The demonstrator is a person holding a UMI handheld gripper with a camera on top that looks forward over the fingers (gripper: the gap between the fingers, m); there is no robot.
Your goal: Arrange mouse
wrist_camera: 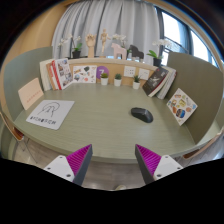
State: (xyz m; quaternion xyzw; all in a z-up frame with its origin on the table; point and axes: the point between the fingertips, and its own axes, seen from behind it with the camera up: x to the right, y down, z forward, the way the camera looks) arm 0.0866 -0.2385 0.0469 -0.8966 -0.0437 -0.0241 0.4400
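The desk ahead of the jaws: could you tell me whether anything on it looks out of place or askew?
Mostly tidy. The black mouse sits alone on the bare green desk, well off the white mat across the desk, and lies at an angle. The gripper is open, holding nothing; its jaws are short of the mouse.

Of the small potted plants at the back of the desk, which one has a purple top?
The leftmost small pot of the row: its top is purple, while the pots beside it carry green plants. The open gripper is far from it.
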